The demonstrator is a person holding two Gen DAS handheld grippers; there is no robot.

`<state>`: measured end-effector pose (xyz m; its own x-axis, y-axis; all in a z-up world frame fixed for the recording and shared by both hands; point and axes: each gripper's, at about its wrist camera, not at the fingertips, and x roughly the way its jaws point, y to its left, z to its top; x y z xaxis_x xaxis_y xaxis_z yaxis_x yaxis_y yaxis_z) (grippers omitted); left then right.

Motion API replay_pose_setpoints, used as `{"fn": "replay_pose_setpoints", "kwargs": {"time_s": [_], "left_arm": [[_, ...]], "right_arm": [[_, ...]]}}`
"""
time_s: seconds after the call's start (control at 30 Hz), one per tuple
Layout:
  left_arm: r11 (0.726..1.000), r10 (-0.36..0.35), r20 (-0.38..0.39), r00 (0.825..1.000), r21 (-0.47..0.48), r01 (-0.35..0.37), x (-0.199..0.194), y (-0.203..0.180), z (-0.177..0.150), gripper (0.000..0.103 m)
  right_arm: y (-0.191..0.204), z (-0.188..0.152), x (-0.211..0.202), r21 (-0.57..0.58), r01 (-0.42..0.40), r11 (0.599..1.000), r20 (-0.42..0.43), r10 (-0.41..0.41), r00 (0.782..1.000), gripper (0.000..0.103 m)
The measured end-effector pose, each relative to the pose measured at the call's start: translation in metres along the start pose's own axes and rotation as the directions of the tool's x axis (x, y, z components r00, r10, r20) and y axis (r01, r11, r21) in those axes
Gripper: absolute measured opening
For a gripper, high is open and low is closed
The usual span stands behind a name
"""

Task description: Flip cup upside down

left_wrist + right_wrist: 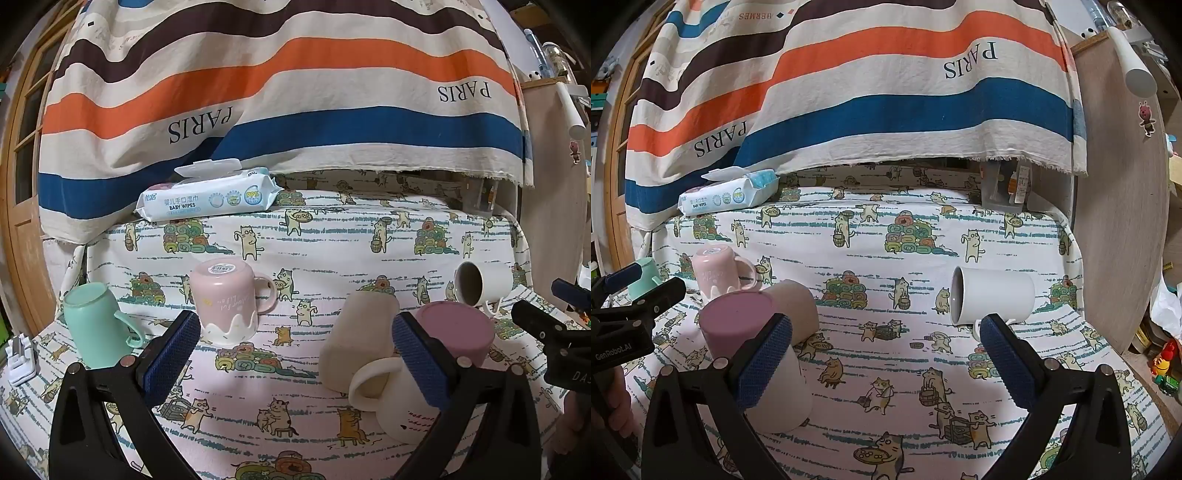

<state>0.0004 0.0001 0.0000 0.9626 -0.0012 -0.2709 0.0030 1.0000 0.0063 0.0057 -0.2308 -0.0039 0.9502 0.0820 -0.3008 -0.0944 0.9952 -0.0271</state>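
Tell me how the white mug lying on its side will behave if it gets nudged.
The white mug lies on its round wall, so it would probably roll. Its handle, against the cloth, may stop that early. It looks ceramic: likely heavy, hard and smooth under the fingers.

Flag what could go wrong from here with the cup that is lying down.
The white mug lies on its side with its handle down, so it could roll when touched. The right gripper is open and holds nothing yet. The cloth looks loose and might bunch. The purple-bottomed cup stands nearby and could be knocked.
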Motion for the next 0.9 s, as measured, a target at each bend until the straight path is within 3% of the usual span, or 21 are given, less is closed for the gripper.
{"fn": "replay_pose_setpoints", "kwargs": {"time_s": [0.9], "left_arm": [[1.000,0.000,-0.011,1.000,0.009,0.000,0.0023,-0.0020,-0.0009,0.103]], "right_arm": [[0.0000,0.0001,0.0002,0.000,0.000,1.000,0.000,0.000,1.000,0.103]]}}
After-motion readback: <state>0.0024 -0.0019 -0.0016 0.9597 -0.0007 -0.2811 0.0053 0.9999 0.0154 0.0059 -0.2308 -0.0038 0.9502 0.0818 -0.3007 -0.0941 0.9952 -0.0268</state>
